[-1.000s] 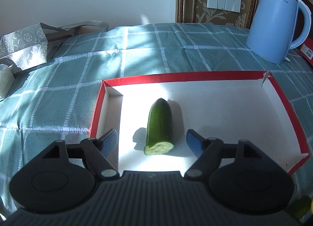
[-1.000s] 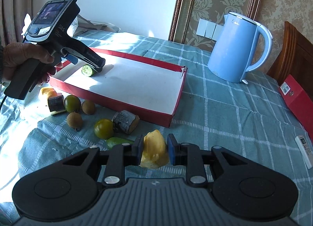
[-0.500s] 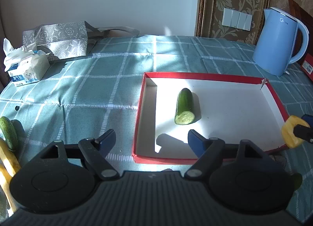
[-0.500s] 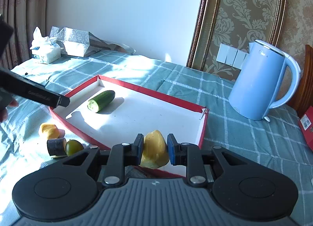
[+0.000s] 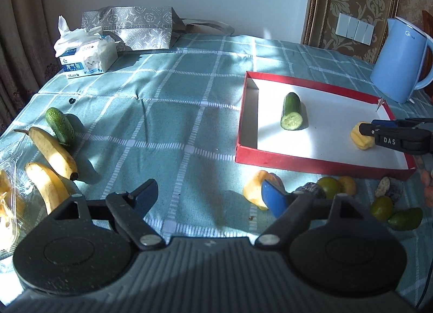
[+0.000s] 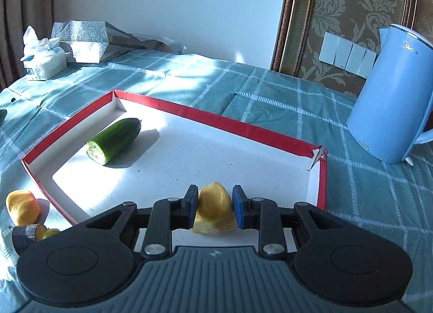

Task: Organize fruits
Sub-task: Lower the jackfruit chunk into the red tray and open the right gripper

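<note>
A red-rimmed white tray [image 5: 311, 160] [image 6: 216, 118] holds a cut cucumber half [image 5: 291, 115] [image 6: 113, 141]. My right gripper [image 6: 213, 199] [image 5: 365, 130] is low over the tray's near right corner, shut on a yellow fruit piece [image 6: 213, 210] [image 5: 361, 139]. Its jaws are just starting to open, and both pads still touch the piece. My left gripper [image 5: 209, 188] hangs over the tablecloth left of the tray. Its jaws are opening with nothing between them. Two bananas [image 5: 52, 152] and a small cucumber [image 5: 59, 125] lie at the far left.
Loose fruit lies along the tray's front: a yellow piece [image 5: 253, 191], round green fruits [image 5: 328, 185] and dark-skinned chunks [image 5: 311, 188]. A blue kettle [image 5: 397, 61] [image 6: 389, 102] stands behind the tray on the right. A tissue pack [image 5: 86, 56] and a grey bag [image 5: 135, 26] sit at the back left.
My left gripper drew back and to the left, leaving the cucumber half in the tray. My right gripper carried the yellow piece from the loose fruit to over the tray.
</note>
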Tool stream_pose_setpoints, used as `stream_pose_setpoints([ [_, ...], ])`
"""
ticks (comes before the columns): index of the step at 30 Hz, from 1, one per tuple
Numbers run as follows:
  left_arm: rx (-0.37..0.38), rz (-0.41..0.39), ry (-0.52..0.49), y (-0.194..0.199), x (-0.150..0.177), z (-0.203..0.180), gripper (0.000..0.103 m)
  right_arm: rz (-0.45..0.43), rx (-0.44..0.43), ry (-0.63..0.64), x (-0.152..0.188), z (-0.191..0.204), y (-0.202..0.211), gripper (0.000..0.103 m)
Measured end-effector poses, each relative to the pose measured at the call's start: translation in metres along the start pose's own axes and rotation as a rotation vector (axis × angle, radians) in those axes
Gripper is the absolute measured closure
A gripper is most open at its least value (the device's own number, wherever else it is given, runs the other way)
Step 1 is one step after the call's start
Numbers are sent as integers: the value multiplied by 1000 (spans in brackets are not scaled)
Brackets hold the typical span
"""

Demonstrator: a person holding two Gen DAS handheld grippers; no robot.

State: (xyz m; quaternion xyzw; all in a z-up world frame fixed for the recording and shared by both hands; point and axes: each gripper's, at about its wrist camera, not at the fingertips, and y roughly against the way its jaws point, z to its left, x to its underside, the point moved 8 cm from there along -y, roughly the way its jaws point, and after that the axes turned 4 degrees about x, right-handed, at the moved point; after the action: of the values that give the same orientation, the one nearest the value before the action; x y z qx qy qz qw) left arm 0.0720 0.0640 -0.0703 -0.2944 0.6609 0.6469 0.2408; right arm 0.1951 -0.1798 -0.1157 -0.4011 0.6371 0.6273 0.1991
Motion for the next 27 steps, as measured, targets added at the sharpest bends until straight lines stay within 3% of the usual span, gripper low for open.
stream_pose_setpoints([
  [5, -8, 17, 6, -2, 8, 2, 20, -15, -4, -23, 1, -8, 14, 68],
  [12, 30, 21, -49, -7, 15, -20, 20, -68, 7, -35, 32, -22, 89, 63],
  [18, 82, 21, -152, -10, 20, -49, 20, -46, 71, -58, 81, -35, 134, 63],
  [23, 126, 17, -296, -12, 30, -75, 20, -6, 104, -61, 111, -41, 150, 63],
  [27, 166, 24, -321, -13, 35, -88, 20, 28, 100, -78, 124, -43, 154, 63],
])
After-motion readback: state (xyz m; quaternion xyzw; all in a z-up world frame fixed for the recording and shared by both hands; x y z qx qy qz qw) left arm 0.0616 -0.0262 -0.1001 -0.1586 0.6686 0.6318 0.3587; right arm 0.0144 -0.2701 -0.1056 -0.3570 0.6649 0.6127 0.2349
